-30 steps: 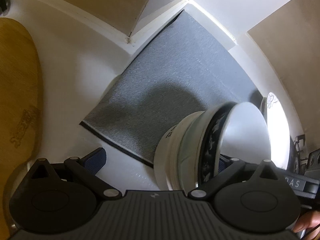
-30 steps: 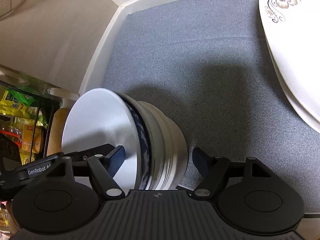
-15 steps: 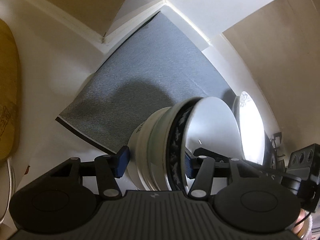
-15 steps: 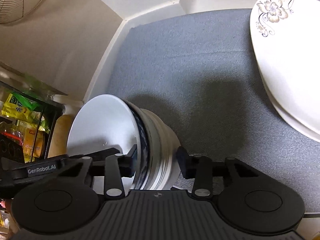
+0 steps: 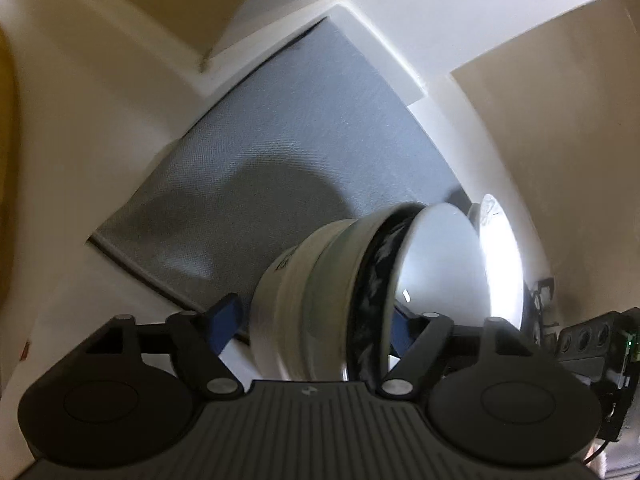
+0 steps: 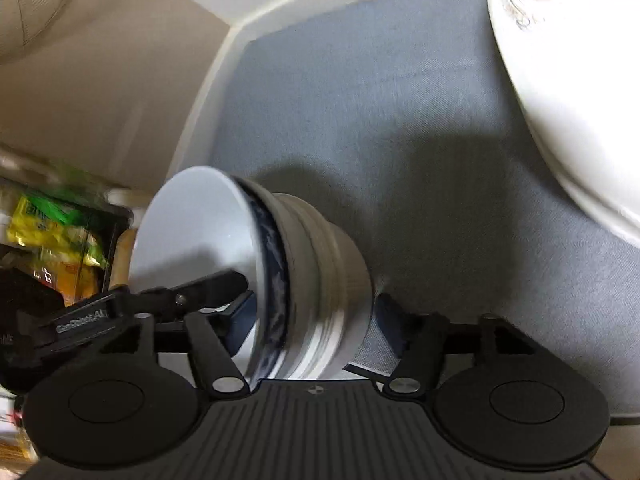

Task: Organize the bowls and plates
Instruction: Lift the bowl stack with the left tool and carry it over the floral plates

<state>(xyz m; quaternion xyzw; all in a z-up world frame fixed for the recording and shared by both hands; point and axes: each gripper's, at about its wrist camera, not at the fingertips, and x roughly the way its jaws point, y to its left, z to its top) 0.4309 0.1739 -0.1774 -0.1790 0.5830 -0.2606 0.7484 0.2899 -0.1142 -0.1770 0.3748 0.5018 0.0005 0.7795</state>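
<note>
Left wrist view: left gripper [image 5: 310, 322] jaws just widened around stacked white ceramic bowls [image 5: 320, 300], pads apart from them.
Right wrist view: right gripper [image 6: 314, 318] likewise reopened, straddling the bowls.
Surface: grey woven mat [image 6: 400, 120].

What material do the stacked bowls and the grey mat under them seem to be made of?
The stacked bowls look like glazed ceramic: a smooth white surface with a small bright glint inside the top one, and a dark patterned band. The grey mat looks like woven fabric or textured plastic: matte, with a fine weave. I cannot tell which.
</note>
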